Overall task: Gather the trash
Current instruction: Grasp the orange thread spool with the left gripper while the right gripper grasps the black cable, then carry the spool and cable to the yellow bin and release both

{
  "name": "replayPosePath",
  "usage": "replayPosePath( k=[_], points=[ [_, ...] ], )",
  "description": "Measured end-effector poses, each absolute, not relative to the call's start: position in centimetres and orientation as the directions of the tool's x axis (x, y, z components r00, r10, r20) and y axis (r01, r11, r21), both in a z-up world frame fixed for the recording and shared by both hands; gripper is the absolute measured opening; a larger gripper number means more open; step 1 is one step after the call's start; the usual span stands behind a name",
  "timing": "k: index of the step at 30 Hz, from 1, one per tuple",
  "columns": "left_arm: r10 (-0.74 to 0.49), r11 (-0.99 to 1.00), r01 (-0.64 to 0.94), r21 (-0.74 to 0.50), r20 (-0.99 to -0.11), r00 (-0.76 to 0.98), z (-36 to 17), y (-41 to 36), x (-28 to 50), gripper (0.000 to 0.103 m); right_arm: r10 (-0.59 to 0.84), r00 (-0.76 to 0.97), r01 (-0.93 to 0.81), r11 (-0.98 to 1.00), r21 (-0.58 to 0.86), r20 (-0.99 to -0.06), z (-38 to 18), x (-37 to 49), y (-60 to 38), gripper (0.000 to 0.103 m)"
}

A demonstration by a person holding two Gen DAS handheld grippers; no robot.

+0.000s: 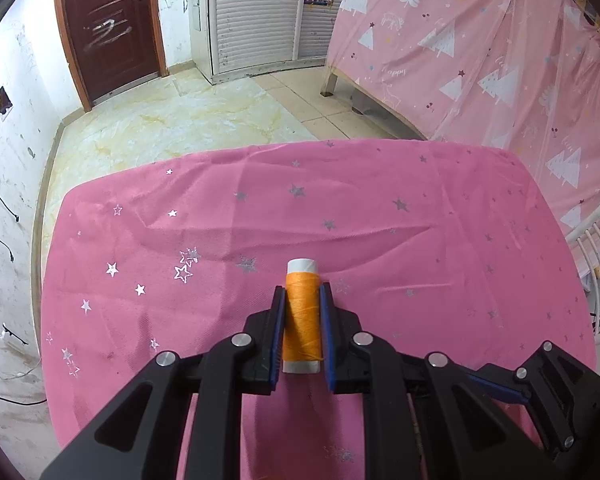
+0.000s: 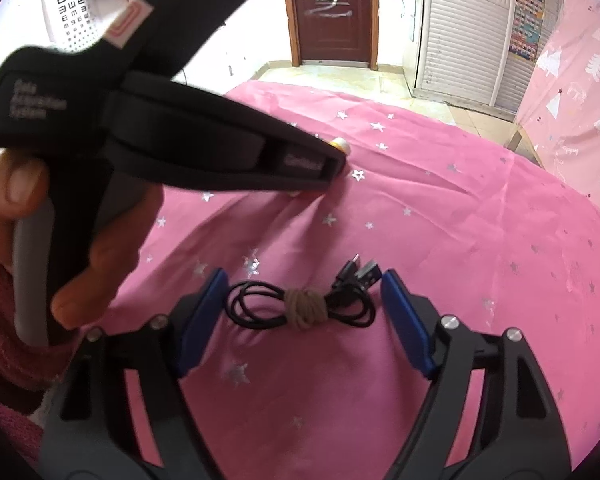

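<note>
Left gripper (image 1: 302, 294): blue pads closed against both sides of an orange thread spool (image 1: 301, 316), which lies lengthwise between them on the pink star-print cloth (image 1: 420, 208). Gripping across the spool's narrow width looks deliberate, since that way the round body cannot roll out. Whether it is lifted clear of the cloth cannot be told.

In the right wrist view, the person's left hand (image 2: 72, 240) holds that tool close by, low over the cloth.

Right gripper (image 2: 302, 296): jaws spread wide, holding nothing, straddling a coiled black cable (image 2: 260, 304) tied at mid-length with a tan band (image 2: 306, 306). The USB plugs (image 2: 362, 272) lie just beside the right pad. Judged: closing on the banded middle would catch all loops.

Obstacles: the left tool crowds the upper left; the cloth wrinkles near the cable could snag a pad.
</note>
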State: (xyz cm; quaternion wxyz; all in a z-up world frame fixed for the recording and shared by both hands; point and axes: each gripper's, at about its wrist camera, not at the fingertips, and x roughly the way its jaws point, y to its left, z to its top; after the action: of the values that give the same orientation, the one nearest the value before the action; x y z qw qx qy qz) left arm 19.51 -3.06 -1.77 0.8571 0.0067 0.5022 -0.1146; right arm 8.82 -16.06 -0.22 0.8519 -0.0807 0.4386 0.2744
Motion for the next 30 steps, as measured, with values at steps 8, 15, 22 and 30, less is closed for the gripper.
replayPosePath(
  k=[8, 15, 22, 30],
  points=[
    [-0.182, 0.975, 0.202, -0.095, -0.861, 0.475, -1.2, -3.6, 19.3, 0.011, 0.4, 0.493, -0.517, 0.849, 0.11, -0.773, 0.4, 8.6, -17.2, 0.075],
    [-0.186, 0.974, 0.21, -0.091, -0.847, 0.498, -0.2, -4.9, 18.4, 0.011, 0.396, 0.541, -0.465, 0.876, 0.129, -0.742, 1.4, 7.7, -20.1, 0.075],
    [-0.193, 0.968, 0.239, -0.073, -0.826, 0.529, 1.1, -7.9, 16.8, 0.011, 0.385, 0.583, -0.41, 0.9, 0.15, -0.716, 1.8, 6.9, -23.6, 0.075],
    [-0.198, 0.957, 0.285, -0.044, -0.82, 0.537, 2.0, -12.3, 15.9, 0.011, 0.372, 0.635, -0.335, 0.922, 0.193, -0.677, 2.2, 5.7, -28.9, 0.075]
  ],
)
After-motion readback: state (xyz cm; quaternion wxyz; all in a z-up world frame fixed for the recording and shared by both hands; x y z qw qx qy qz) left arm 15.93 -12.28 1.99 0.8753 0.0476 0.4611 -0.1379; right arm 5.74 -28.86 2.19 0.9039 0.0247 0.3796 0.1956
